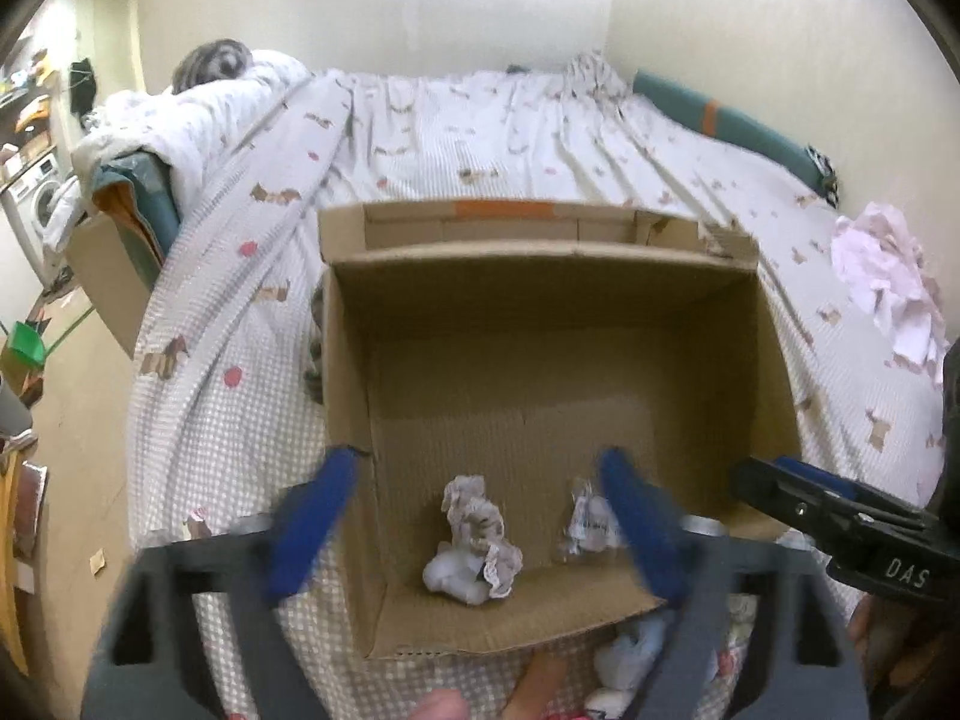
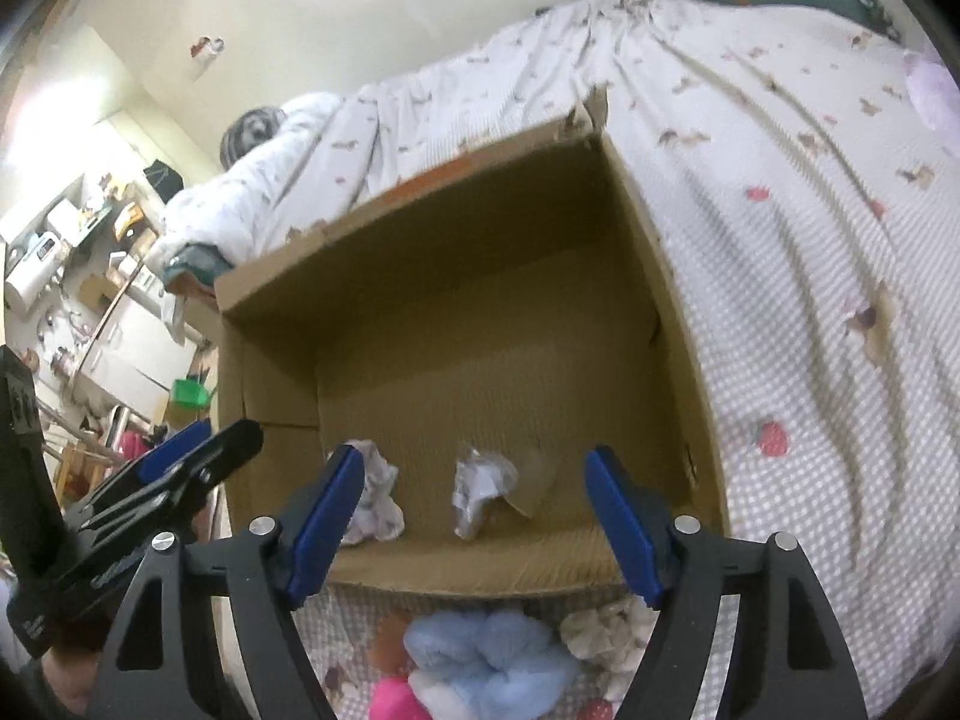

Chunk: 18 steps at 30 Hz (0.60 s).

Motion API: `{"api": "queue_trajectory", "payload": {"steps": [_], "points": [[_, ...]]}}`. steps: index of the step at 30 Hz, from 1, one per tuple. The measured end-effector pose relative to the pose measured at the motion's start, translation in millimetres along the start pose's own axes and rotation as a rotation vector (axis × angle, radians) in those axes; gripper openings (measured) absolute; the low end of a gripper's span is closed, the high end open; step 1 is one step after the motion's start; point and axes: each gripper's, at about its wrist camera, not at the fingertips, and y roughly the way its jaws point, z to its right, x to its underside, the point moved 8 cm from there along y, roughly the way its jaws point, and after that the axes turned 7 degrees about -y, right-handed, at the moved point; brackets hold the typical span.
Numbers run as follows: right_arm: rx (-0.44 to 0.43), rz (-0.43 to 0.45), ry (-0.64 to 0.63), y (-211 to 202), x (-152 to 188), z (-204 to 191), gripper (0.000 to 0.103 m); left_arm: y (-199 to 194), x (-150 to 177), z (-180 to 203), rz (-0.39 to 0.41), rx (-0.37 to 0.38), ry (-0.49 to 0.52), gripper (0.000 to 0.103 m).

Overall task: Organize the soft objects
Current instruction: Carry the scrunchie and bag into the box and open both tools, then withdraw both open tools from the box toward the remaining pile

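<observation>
An open cardboard box [image 1: 540, 360] [image 2: 480, 312] lies on the bed. Inside, near its front wall, lie a white lacy soft bundle [image 1: 474, 540] [image 2: 375, 504] and a crumpled clear-wrapped item [image 1: 585, 522] [image 2: 483, 489]. My left gripper [image 1: 474, 468] is open and empty over the box's front edge. My right gripper [image 2: 474, 468] is open and empty, also over the front edge. In front of the box lie a light-blue fluffy item [image 2: 492, 654], a pink one [image 2: 393, 699] and a white patterned bundle [image 2: 606, 630].
The bed has a white checked cover [image 1: 228, 450] with small prints. Crumpled pink-white cloth [image 1: 888, 276] lies at the bed's right side. A grey plush [image 1: 213, 63] sits on the far pillow. Another cardboard box [image 1: 114, 276] stands left of the bed.
</observation>
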Motion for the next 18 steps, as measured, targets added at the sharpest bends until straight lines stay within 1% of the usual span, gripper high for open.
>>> {"api": "queue_trajectory", "payload": {"steps": [3, 11, 15, 16, 18], "points": [[0.001, 0.015, -0.002, -3.7, -2.1, -1.9, 0.08, -5.4, -2.0, 1.4, 0.013, 0.012, -0.001, 0.093], [-0.014, 0.0, 0.032, -5.5, 2.0, -0.6, 0.08, -1.1, 6.8, -10.2, -0.017, -0.062, -0.008, 0.093], [-0.014, -0.012, 0.038, -7.6, 6.7, -1.4, 0.08, -8.3, 12.3, -23.5, -0.02, -0.099, -0.038, 0.093], [-0.014, -0.012, 0.039, -9.1, 7.4, -1.8, 0.08, -11.5, 13.1, -26.5, -0.022, -0.098, -0.053, 0.093], [-0.02, -0.008, 0.041, -12.9, 8.4, -2.8, 0.08, -20.4, 16.0, -31.5, -0.03, -0.061, -0.099, 0.093]]}}
